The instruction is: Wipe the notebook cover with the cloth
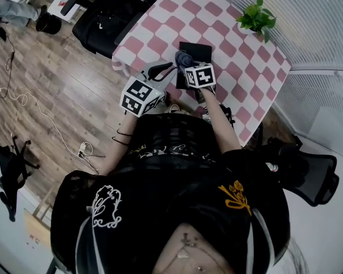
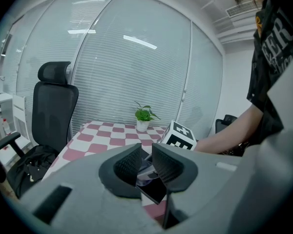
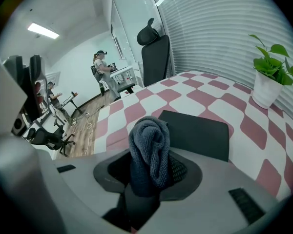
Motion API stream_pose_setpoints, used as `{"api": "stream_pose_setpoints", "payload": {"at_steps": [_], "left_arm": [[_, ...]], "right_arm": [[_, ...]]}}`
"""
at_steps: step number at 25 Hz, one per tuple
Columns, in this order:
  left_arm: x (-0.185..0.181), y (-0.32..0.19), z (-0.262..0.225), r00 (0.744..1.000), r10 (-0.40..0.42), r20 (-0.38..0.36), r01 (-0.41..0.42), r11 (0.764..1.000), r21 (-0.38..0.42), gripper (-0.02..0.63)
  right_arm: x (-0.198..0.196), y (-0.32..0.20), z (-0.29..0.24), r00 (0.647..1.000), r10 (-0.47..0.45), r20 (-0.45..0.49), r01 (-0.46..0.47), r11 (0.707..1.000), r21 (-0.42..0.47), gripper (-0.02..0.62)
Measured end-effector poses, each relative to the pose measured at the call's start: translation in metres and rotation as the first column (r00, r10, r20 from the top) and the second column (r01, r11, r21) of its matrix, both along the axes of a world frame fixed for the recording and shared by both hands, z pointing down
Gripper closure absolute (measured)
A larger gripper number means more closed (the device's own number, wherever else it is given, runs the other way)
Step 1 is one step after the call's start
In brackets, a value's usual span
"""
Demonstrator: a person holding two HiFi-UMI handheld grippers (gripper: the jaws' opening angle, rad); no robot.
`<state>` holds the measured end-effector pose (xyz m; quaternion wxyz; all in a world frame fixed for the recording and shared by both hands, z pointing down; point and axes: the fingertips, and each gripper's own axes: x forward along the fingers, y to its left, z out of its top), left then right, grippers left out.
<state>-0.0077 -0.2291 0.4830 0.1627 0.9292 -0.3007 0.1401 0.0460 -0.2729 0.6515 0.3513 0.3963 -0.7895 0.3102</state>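
Note:
A black notebook (image 1: 198,51) lies flat near the front edge of the pink-and-white checked table (image 1: 240,67). In the right gripper view the notebook (image 3: 198,133) is just ahead of the jaws. My right gripper (image 1: 186,63) is shut on a bunched grey-blue cloth (image 1: 182,57), held over the notebook's near edge. The cloth (image 3: 149,145) stands up out of the right gripper (image 3: 151,168). My left gripper (image 1: 162,70) hovers at the table's front edge, left of the notebook. Seen from its own camera, the left gripper (image 2: 146,162) has its jaws nearly together with nothing between them.
A small potted plant (image 1: 256,17) stands at the table's far right. A black office chair (image 1: 111,13) is left of the table, another chair (image 1: 308,176) at the right. Cables (image 1: 23,101) lie on the wooden floor. People (image 3: 101,65) stand far off.

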Motion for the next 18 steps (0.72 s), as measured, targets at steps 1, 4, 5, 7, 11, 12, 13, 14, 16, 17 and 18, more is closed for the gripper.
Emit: {"api": "stream_pose_setpoints", "payload": {"at_steps": [1,4,5,7,11,12,13,14,16,17,18], "left_arm": [[0.001,0.000,0.000,1.000,0.004,0.000,-0.004,1.000,0.000,0.531],[0.006,0.001,0.000,1.000,0.019,-0.004,-0.019,1.000,-0.002,0.531],[0.008,0.001,0.000,1.000,0.026,-0.003,-0.026,1.000,-0.003,0.531],[0.014,0.001,0.001,0.999,0.041,-0.005,-0.041,0.999,-0.004,0.531],[0.026,0.004,0.002,0.997,0.076,-0.011,-0.076,0.997,-0.004,0.531],[0.030,0.005,0.002,0.996,0.085,-0.013,-0.085,0.996,-0.004,0.531],[0.032,0.006,0.002,0.996,0.094,-0.014,-0.094,0.996,-0.003,0.531],[0.035,0.007,0.002,0.995,0.101,-0.014,-0.101,0.995,-0.003,0.531],[0.038,0.007,0.002,0.994,0.111,-0.013,-0.111,0.994,-0.003,0.531],[0.039,0.007,0.002,0.993,0.114,-0.013,-0.114,0.994,-0.003,0.531],[0.040,0.007,0.002,0.993,0.115,-0.013,-0.115,0.993,-0.002,0.531]], "right_arm": [[0.005,0.000,0.000,1.000,0.011,-0.001,-0.011,1.000,0.000,0.463],[0.025,0.000,-0.001,0.999,0.052,-0.009,-0.052,0.999,0.002,0.463],[0.033,0.000,-0.001,0.998,0.064,-0.017,-0.064,0.998,0.002,0.463],[0.049,0.000,0.000,0.995,0.089,-0.032,-0.089,0.996,0.003,0.463],[0.083,0.003,-0.001,0.985,0.166,-0.039,-0.166,0.986,0.006,0.463],[0.090,0.004,-0.001,0.982,0.183,-0.041,-0.183,0.983,0.007,0.463],[0.097,0.006,-0.002,0.979,0.198,-0.042,-0.198,0.980,0.007,0.463],[0.103,0.007,-0.002,0.977,0.210,-0.043,-0.210,0.978,0.006,0.463],[0.113,0.010,-0.001,0.972,0.233,-0.042,-0.233,0.972,0.000,0.463],[0.117,0.011,0.000,0.969,0.243,-0.039,-0.244,0.970,-0.004,0.463],[0.121,0.012,0.000,0.967,0.253,-0.037,-0.253,0.967,-0.007,0.463]]}}
